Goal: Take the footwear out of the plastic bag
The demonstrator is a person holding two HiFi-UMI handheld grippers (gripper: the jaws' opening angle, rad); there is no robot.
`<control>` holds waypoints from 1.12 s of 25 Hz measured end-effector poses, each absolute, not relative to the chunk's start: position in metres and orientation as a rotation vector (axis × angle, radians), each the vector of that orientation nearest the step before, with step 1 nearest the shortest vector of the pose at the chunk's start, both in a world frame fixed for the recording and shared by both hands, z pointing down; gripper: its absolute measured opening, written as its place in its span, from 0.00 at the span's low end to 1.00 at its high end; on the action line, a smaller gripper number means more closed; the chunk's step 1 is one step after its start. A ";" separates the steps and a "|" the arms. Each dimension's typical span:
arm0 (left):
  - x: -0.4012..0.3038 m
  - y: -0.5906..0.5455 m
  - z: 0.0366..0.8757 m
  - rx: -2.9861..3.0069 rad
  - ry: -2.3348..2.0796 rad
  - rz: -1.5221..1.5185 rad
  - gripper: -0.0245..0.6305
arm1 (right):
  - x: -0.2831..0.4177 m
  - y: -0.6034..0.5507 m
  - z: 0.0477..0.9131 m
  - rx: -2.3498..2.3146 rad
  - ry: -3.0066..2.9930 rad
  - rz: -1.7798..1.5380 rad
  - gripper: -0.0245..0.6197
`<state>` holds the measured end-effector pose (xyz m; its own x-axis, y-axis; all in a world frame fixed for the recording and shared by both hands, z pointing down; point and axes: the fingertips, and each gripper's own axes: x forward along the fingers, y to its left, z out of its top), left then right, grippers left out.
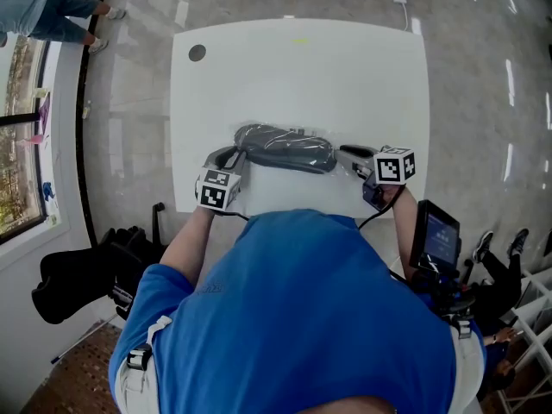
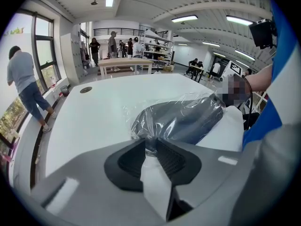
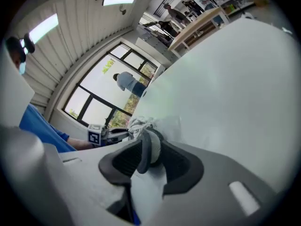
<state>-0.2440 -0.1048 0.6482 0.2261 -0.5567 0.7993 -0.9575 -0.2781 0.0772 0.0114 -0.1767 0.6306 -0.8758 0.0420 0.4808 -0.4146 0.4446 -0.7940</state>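
The shoe (image 1: pixel 289 147) is still in the plastic bag (image 2: pixel 136 121). The left gripper (image 2: pixel 150 147) jaws pinch the bag, and the right gripper (image 3: pixel 149 150) jaws pinch the shoe's end.

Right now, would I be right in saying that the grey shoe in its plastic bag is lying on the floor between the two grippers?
Not quite: the head view shows the grey shoe in its plastic bag lying on the white table, not the floor, between the left gripper and the right gripper.
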 end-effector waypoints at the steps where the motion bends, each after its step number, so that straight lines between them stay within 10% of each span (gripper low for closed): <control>1: -0.245 -0.104 0.647 1.927 -1.392 0.899 0.17 | 0.011 -0.177 0.626 0.289 -2.274 1.464 0.24; 28: -0.236 -0.114 0.645 1.910 -1.375 0.855 0.17 | 0.022 -0.170 0.645 0.000 -2.119 1.395 0.38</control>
